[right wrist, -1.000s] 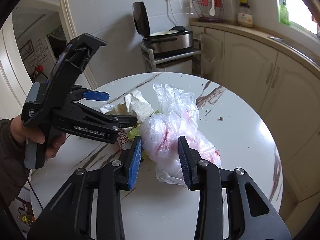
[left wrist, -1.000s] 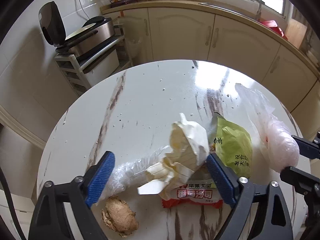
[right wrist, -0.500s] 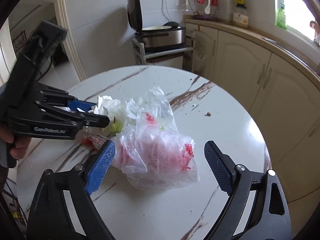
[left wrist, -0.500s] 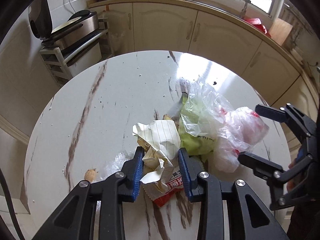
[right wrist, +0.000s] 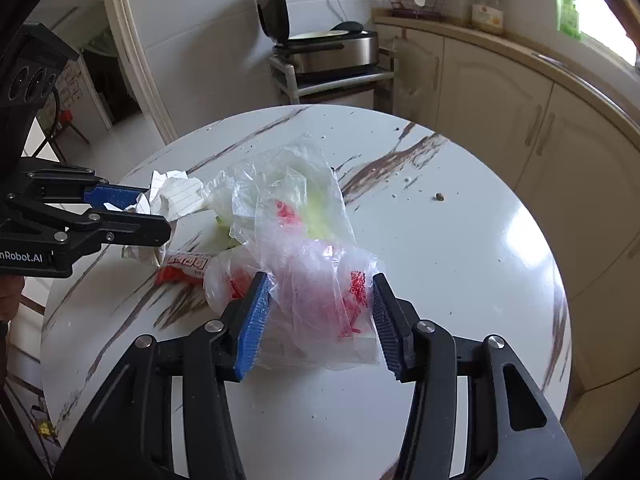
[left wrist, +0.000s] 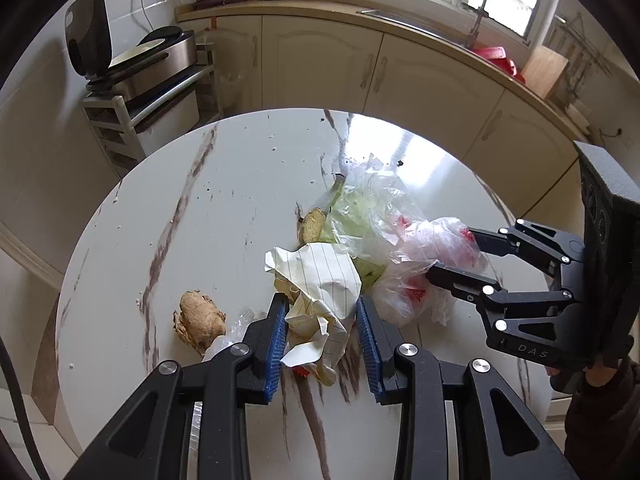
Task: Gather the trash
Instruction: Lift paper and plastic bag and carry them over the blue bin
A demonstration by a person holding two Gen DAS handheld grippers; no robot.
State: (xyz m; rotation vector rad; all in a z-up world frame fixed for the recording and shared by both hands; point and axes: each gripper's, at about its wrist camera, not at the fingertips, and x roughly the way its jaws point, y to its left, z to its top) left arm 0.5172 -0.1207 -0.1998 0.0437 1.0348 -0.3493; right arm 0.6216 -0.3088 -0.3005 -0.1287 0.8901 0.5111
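Whereas a second ago its jaws stood wide around the pile, the left gripper (left wrist: 322, 334) is now clamped on one crumpled lined paper (left wrist: 320, 280), on the round marble table (left wrist: 192, 216); one ginger piece (left wrist: 199, 319) lies just left, a second brown scrap (left wrist: 312, 224) beyond. From the right wrist, the right gripper (right wrist: 320, 320), wider half a second ago, is closing, one clear plastic bag (right wrist: 316, 280) with red print between its blue pads; one red wrapper (right wrist: 182, 266) lies left.
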